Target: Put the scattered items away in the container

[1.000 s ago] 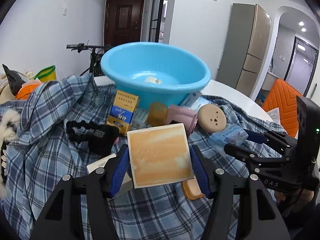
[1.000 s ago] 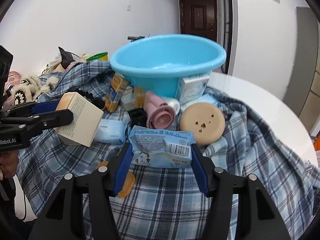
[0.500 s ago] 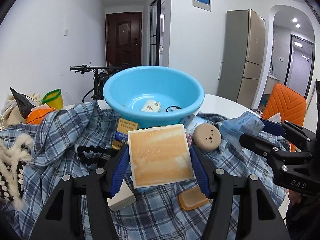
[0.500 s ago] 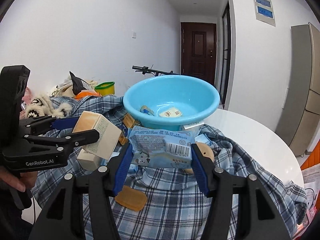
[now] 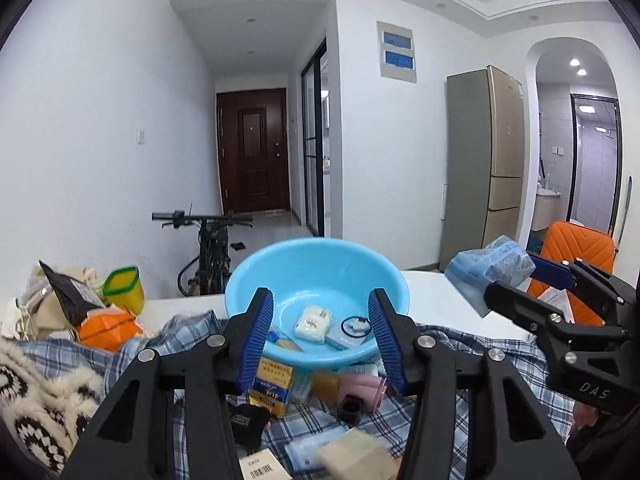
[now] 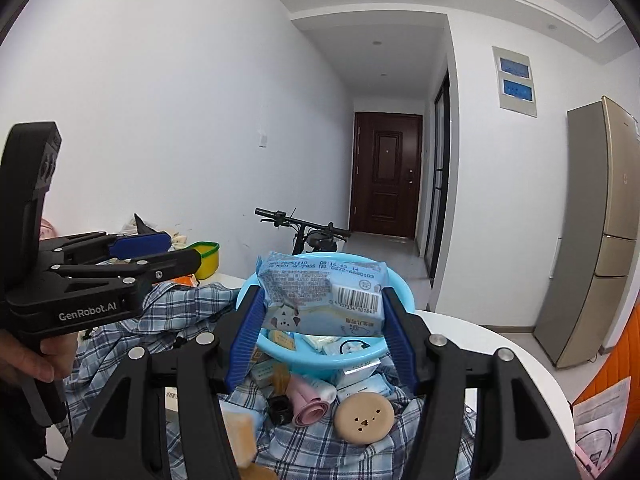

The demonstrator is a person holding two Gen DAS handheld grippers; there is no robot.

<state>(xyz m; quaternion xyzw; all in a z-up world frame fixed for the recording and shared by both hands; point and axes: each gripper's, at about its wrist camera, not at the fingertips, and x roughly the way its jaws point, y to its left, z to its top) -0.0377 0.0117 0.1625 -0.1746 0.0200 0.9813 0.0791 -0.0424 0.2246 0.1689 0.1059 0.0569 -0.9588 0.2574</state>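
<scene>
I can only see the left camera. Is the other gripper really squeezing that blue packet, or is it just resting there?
Observer: Really squeezing. In the right view the right gripper has its blue fingers pressed on the packet, one at each end.
Child: Is there anything on the table I can't see?
Observer: Yes, a round tan disc with a tiny face. It lies on the cloth, next to the pink roll.
</scene>
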